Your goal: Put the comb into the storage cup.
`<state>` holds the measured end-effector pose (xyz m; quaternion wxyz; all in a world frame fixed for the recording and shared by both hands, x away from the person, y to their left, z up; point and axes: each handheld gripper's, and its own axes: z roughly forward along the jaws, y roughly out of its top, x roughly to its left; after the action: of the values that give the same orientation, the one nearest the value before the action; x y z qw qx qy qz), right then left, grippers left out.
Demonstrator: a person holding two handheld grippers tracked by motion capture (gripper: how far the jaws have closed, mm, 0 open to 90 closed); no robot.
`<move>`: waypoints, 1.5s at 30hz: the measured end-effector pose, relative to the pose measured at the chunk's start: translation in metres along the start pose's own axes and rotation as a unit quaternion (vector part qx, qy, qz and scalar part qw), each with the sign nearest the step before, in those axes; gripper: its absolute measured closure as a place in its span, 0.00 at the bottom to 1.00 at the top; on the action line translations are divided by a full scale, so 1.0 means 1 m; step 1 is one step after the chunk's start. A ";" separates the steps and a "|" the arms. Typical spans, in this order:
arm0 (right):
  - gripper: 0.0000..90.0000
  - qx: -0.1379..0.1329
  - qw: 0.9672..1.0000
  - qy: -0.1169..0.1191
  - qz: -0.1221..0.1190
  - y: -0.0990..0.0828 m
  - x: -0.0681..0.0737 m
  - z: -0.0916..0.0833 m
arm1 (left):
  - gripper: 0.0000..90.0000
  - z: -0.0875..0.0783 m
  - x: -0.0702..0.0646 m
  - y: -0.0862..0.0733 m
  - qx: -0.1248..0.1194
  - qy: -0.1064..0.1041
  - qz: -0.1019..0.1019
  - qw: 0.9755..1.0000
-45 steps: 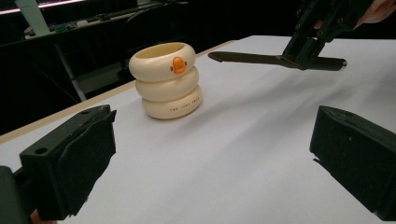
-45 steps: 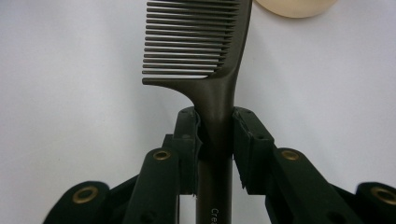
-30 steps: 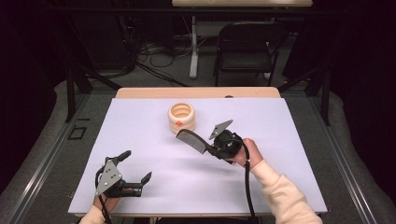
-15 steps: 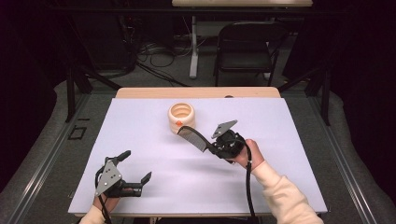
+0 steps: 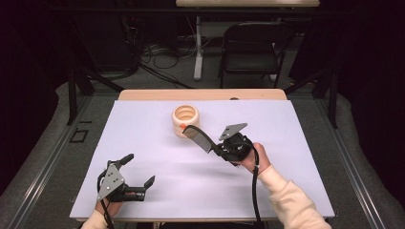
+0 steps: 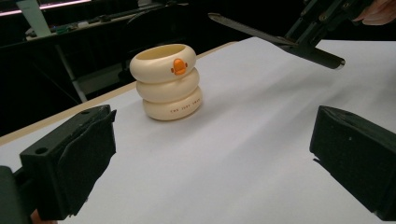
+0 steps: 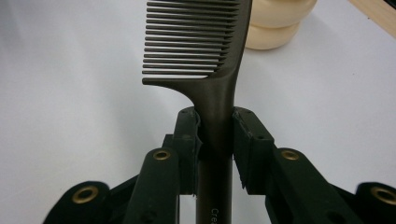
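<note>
The right gripper (image 5: 217,148) is clamped on the handle of a dark comb (image 5: 198,138), its jaws pressing the handle from both sides in the right gripper view, where the comb (image 7: 205,51) points its teeth to the left. The comb hangs above the white table (image 5: 286,143), its tip close to a cream cup (image 5: 185,119) shaped like three stacked rings with an orange mark. The cup (image 6: 167,81) stands upright toward the table's far edge. The left gripper (image 5: 136,174) rests near the front left, jaws spread wide with nothing between them.
</note>
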<state>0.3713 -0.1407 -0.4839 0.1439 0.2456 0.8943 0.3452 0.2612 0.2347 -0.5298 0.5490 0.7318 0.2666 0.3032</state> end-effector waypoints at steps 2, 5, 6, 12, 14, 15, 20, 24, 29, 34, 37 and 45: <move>0.80 -0.003 1.000 -0.002 0.003 0.000 0.000 -0.001 | 0.00 0.000 0.000 0.000 -0.001 0.000 0.000 1.000; 0.80 -0.010 1.000 -0.004 0.004 0.000 -0.001 -0.001 | 0.00 0.000 0.000 0.000 0.000 0.000 -0.001 1.000; 0.80 -0.011 1.000 -0.005 0.005 0.000 -0.001 -0.002 | 0.00 0.000 0.000 0.000 0.000 0.000 0.000 1.000; 0.80 -0.019 1.000 -0.004 0.007 0.000 -0.001 -0.002 | 0.00 0.000 0.000 0.000 0.001 0.001 -0.001 1.000; 0.80 -0.020 1.000 -0.005 0.007 0.000 -0.002 -0.002 | 0.00 0.000 0.000 0.000 0.001 0.001 -0.001 1.000; 0.80 -0.022 1.000 -0.005 0.008 0.000 -0.001 -0.002 | 0.00 0.000 0.000 0.000 0.001 0.001 -0.001 1.000; 0.80 -0.029 1.000 -0.009 0.008 0.000 -0.001 -0.003 | 0.00 0.000 0.000 0.000 0.000 0.000 -0.001 1.000; 0.80 -0.035 0.999 -0.011 0.013 0.000 -0.002 -0.003 | 0.00 0.000 0.000 0.000 0.001 0.000 -0.001 1.000; 0.80 -0.048 0.999 -0.017 0.019 0.000 -0.002 -0.004 | 0.00 0.000 0.000 0.000 0.001 0.000 0.000 1.000; 0.80 -0.060 0.998 -0.018 0.019 0.000 -0.003 -0.005 | 0.00 0.000 0.000 0.000 0.000 0.000 -0.001 1.000; 0.80 -0.066 0.997 -0.020 0.023 0.000 -0.003 -0.005 | 0.00 0.000 0.000 0.000 0.002 -0.001 0.000 1.000; 0.80 -0.073 0.997 -0.025 0.026 0.000 -0.003 -0.006 | 0.00 0.000 0.000 0.000 0.001 -0.001 0.000 1.000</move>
<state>0.3711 -0.1455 -0.4786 0.1745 0.2658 0.8562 0.4072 0.2614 0.2346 -0.5298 0.5487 0.7324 0.2665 0.3025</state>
